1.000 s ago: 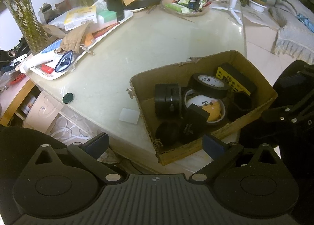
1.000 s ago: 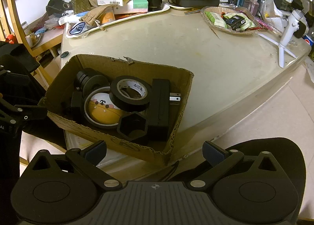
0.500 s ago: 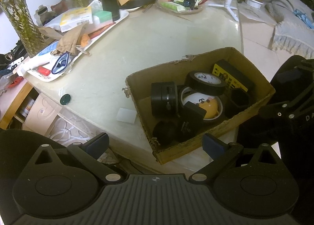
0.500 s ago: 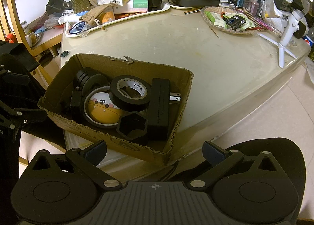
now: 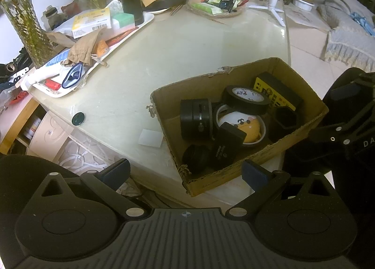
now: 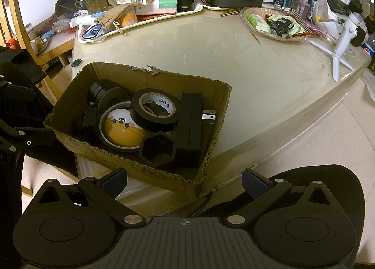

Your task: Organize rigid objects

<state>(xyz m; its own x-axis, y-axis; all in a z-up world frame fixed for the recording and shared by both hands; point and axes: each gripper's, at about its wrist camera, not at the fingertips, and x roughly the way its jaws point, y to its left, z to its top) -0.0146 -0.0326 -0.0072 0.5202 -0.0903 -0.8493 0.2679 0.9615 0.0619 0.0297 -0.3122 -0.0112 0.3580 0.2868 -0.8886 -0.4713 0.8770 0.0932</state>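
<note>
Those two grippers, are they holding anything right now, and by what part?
Nothing is held. The left gripper and right gripper are both open and empty, hovering short of the cardboard box of black parts.

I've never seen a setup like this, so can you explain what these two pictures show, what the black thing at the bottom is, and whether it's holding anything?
Each picture comes from a camera mounted on a handheld two-finger gripper; a person holds one in each hand. The black shape at the bottom is the gripper itself. The left gripper and right gripper are both open and hold nothing. Both look at a cardboard box on a pale table. The box holds a black tape roll, a yellow round tin, a hexagonal black piece and other black parts. A cluttered tray sits further back.
</note>
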